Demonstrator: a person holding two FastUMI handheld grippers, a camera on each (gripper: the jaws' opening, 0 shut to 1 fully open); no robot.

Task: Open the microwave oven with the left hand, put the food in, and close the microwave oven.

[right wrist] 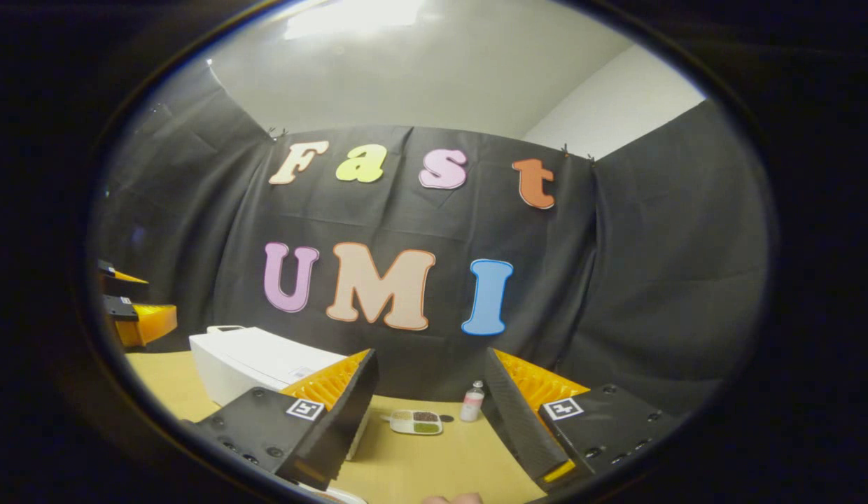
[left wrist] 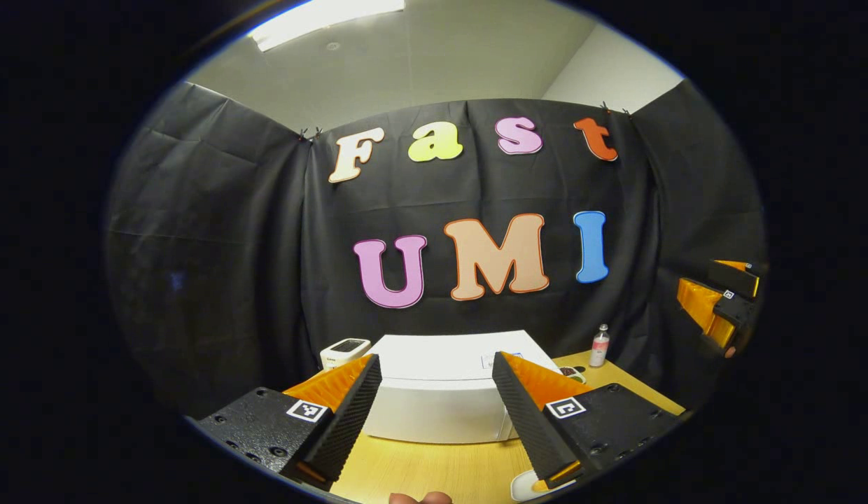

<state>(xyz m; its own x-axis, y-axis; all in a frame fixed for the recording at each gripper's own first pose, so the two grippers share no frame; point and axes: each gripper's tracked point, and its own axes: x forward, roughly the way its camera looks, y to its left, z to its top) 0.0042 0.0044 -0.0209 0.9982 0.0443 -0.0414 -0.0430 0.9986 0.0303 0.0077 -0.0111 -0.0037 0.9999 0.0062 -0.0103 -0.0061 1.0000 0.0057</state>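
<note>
White tray (right wrist: 415, 422) of food, tabletop

A pale wooden counter (right wrist: 434, 462) carries a white microwave oven (right wrist: 266, 371), a small white device (left wrist: 344, 351) beside it, a divided food tray (right wrist: 416, 421) and a little bottle (right wrist: 472, 403) near the wall.

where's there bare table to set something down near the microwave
Bare wooden table lies before the white box-shaped microwave, between it and the left gripper. It is crowded beside the microwave, around the divided food tray and small pink-labelled bottle.
</note>
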